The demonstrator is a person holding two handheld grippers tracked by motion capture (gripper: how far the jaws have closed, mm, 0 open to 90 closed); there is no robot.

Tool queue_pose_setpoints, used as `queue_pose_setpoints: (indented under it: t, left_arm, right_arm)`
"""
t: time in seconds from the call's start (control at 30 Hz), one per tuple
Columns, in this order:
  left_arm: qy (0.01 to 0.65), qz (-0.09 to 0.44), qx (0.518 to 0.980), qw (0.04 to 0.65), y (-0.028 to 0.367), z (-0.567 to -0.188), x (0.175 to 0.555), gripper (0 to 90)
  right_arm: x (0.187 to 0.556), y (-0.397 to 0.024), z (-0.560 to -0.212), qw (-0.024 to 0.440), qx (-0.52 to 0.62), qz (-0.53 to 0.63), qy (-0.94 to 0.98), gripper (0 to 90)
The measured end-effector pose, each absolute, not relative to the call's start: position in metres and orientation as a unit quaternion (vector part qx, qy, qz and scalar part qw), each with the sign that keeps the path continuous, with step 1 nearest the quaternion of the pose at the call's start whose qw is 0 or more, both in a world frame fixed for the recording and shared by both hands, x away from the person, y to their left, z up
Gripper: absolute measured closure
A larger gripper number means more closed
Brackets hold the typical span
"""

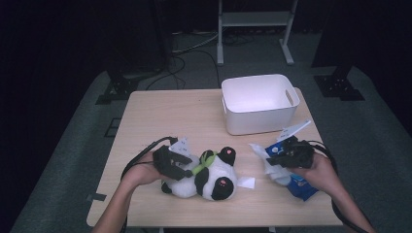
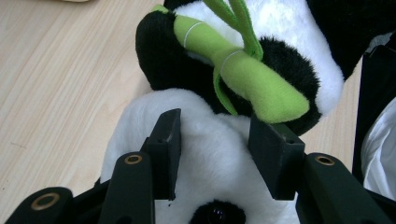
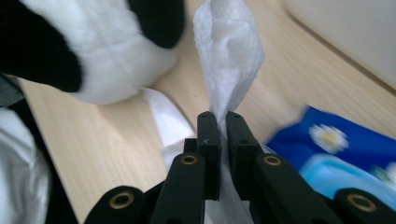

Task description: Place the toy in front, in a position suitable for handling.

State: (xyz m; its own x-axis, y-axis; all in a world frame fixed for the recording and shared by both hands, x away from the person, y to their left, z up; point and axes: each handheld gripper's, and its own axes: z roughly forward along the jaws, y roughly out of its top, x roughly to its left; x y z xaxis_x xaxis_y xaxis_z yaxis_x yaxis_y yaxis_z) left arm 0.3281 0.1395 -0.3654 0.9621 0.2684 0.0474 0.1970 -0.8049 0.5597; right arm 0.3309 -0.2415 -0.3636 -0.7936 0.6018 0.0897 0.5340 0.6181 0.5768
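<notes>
Table (image 1: 160, 111): pale wood-grain top, rectangular, standing on grey carpet.

Bin (image 1: 260, 103): white plastic, rounded corners, a slot handle in its side wall, empty inside; sits at the far right part of the table, well apart from my hands.

Panda plush (image 1: 209, 174): black and white, soft pile, lying on its side at the near edge, left of centre. Black ears and limbs, white belly, a red-pink patch on one paw. A white label lies on the wood just beside it.

Bamboo stalk (image 2: 243, 70): lime-green felt, stitched with white rings and thin leaf strips, lying across the panda's chest between a black arm and the white fur.

Wipes pack (image 3: 345, 149): blue, with a daisy print and a lighter blue lid; lies at the near right of the table under my right hand.

Wipe (image 3: 229, 51): white, crinkled, standing up from my right jaws in a pulled tongue.

Left gripper (image 2: 217, 149): my jaws stand wide, one either side of the panda's white body, pressed into the fur but not closed.

Right gripper (image 3: 219, 135): my jaws are narrowed to a slit and pinch the wipe between them, above the pack.
</notes>
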Motion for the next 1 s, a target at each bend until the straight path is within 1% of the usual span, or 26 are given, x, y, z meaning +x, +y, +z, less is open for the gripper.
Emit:
queue_pose_setpoints:
  t: [0.33,0.53,0.7,0.87,1.0]
  left_arm:
    - [0.124,0.063,0.949,0.283,0.138,-0.365,0.329,52.6]
    - [0.124,0.062,0.949,0.283,0.138,-0.365,0.329,52.4]
    - [0.124,0.063,0.949,0.283,0.137,-0.365,0.329,50.6]
    - [0.124,0.062,0.949,0.284,0.137,-0.365,0.329,49.2]
    - [0.124,0.061,0.948,0.286,0.137,-0.365,0.329,48.9]
  right_arm:
    - [0.338,-0.288,-0.375,0.077,0.382,0.292,0.874,83.8]
    - [0.344,-0.304,-0.386,0.078,0.411,0.289,0.861,76.1]
    - [0.344,-0.303,-0.383,0.084,0.414,0.286,0.86,62.7]
    - [0.343,-0.298,-0.376,0.088,0.406,0.293,0.861,58.4]
    - [0.343,-0.292,-0.371,0.091,0.399,0.297,0.863,58.0]
